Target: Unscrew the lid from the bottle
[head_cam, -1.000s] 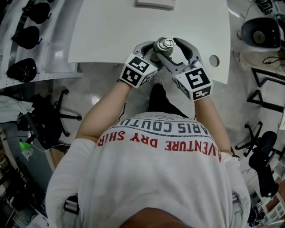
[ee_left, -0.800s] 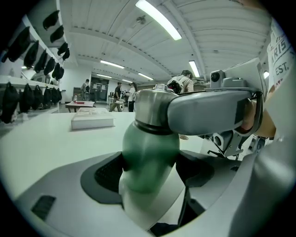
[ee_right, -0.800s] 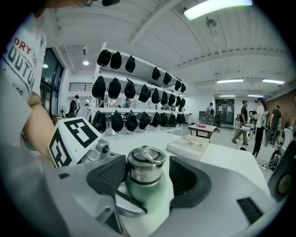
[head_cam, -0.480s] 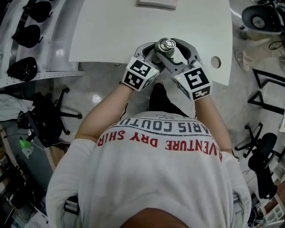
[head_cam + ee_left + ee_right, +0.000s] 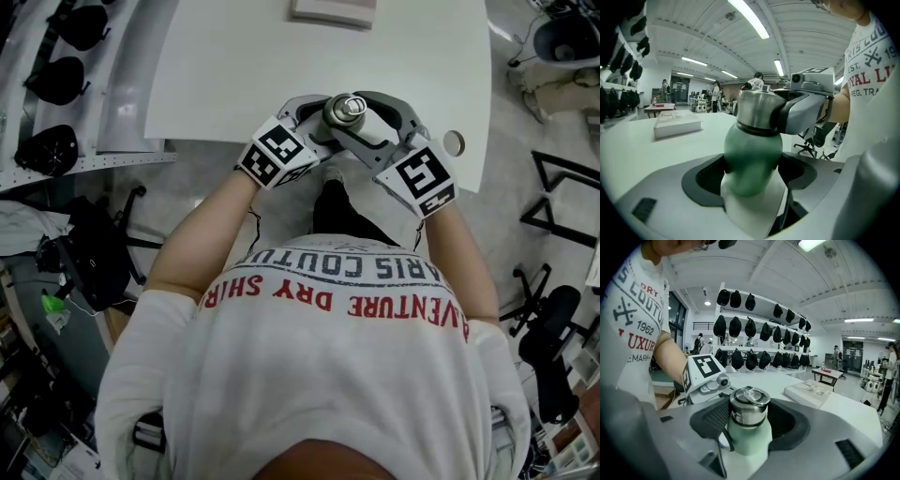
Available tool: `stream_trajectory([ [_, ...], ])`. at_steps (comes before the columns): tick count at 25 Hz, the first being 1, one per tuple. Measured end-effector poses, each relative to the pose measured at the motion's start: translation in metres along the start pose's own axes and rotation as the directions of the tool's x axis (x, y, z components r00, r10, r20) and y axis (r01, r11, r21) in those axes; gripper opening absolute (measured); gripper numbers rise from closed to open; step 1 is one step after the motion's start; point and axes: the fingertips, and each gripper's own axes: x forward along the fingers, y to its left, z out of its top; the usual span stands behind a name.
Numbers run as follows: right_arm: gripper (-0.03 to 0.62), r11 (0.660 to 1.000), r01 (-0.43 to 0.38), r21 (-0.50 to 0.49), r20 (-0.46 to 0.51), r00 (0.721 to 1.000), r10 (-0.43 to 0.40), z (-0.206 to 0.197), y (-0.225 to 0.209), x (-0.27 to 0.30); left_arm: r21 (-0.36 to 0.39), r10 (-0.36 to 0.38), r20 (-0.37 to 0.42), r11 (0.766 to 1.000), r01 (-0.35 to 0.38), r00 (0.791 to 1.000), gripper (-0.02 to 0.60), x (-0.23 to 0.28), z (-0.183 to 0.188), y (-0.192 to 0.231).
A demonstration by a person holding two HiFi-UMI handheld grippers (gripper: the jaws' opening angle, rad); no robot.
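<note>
A bottle with a pale green body (image 5: 752, 157) and a steel lid (image 5: 347, 109) is held upright over the near edge of the white table (image 5: 234, 66). My left gripper (image 5: 752, 174) is shut on the green body, its dark pads pressed to both sides. The right gripper (image 5: 747, 420) comes in from the other side, and the lid (image 5: 748, 409) sits between its ribbed pads. Its jaws have just been closing and now grip the lid. In the head view the left gripper (image 5: 322, 127) and the right gripper (image 5: 347, 114) meet at the bottle.
A flat white box (image 5: 333, 9) lies at the table's far edge. A round hole (image 5: 453, 142) is in the table's right corner. Racks of black caps (image 5: 56, 75) stand to the left. Office chairs (image 5: 103, 246) (image 5: 553, 328) stand on either side of the person.
The right gripper's jaws have drawn in around the lid. Both grippers have rolled a little, their marker cubes swinging outward. The bottle has stayed in place.
</note>
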Motion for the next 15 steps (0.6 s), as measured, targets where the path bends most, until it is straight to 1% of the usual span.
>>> stream_trajectory([
  [4,0.252,0.997,-0.067,-0.026,-0.011,0.998,0.067,0.0016,0.0012,0.0029,0.055,-0.098,-0.048,0.993,0.101,0.994,0.37,-0.0019,-0.0015,0.0011],
  [7,0.253,0.992,-0.121,-0.043,-0.024,0.993,0.12,0.0024,0.0017,0.0049,0.095,-0.181,-0.101,0.977,0.19,0.978,0.37,-0.0033,-0.0034,0.0012],
  [10,0.253,0.982,-0.181,-0.059,-0.035,0.983,0.179,0.0034,0.0026,0.0059,0.135,-0.258,-0.154,0.951,0.279,0.954,0.37,-0.0049,-0.0043,0.0009],
  [15,0.253,0.955,-0.282,-0.088,-0.064,0.959,0.277,0.0048,0.0043,0.0084,0.183,-0.359,-0.25,0.895,0.408,0.899,0.37,-0.008,-0.0067,0.0015],
])
